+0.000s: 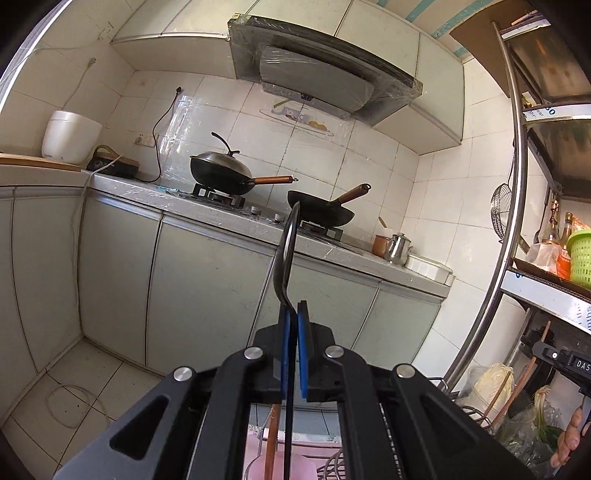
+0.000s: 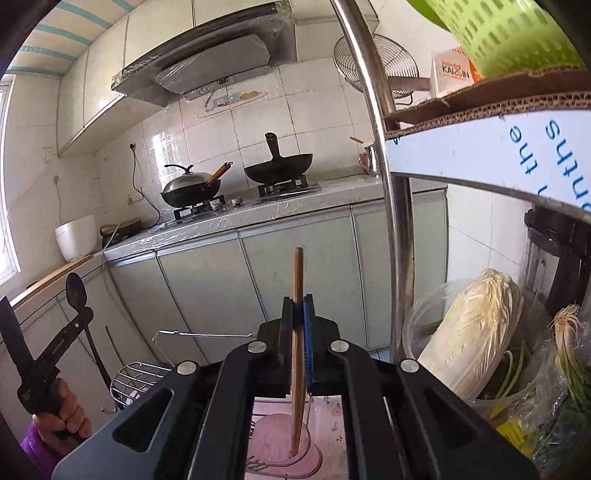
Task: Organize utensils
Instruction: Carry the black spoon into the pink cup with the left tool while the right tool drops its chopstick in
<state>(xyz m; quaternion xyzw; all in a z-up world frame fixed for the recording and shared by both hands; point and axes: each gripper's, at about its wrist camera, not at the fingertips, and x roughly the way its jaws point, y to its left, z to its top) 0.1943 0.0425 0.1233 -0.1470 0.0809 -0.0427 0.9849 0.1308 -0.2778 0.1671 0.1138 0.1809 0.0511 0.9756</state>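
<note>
My left gripper is shut on a black spoon, seen edge-on, whose head points up toward the stove and whose handle runs down between the blue pads. The right wrist view shows that same gripper at the far left in a hand, the round spoon head above it. My right gripper is shut on a thin wooden utensil that stands nearly upright, its lower end hanging over a pink surface. A wire utensil rack sits low between the two grippers.
A steel shelf post rises close on the right, with a cabbage, greens and a green basket on the shelves. Across the floor stands a counter with two woks on the stove, a kettle and a rice cooker.
</note>
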